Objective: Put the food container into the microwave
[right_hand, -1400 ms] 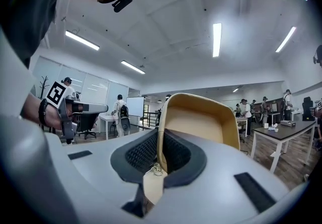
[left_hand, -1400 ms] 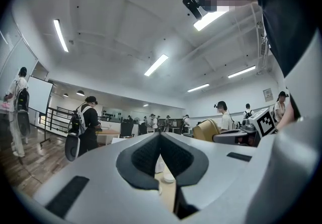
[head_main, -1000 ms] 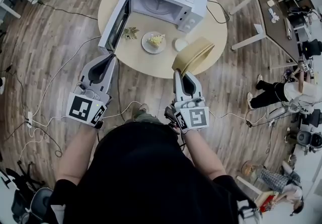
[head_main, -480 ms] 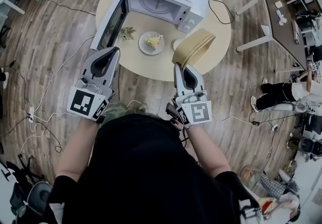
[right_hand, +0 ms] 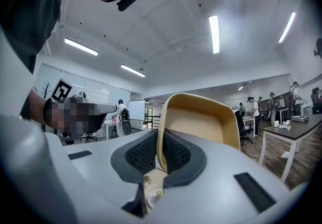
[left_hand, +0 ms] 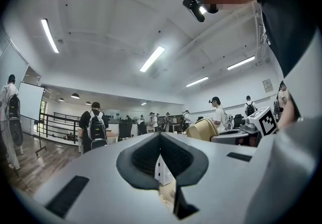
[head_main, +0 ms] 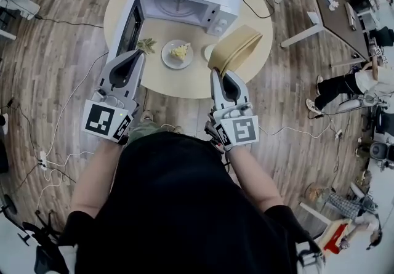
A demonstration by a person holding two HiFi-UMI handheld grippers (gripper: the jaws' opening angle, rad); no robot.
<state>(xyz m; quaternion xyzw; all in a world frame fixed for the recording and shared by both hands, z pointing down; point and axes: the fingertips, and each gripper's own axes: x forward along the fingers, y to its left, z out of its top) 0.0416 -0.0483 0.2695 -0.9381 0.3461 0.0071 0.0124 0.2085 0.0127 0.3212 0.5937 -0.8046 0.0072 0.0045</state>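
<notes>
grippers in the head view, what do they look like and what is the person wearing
The left gripper and right gripper are pale grey wedge-shaped shells tapering to tongs lined with dark ribbed pads. Each carries a white cube with black square markers at its rear. The person wears a black short-sleeved top.

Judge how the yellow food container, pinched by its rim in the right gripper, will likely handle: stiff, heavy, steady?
Probably stiff: the food container holds its shape though the right gripper pinches only one wall. Likely light, since it looks empty. It sits tilted, so it may swing.
</notes>
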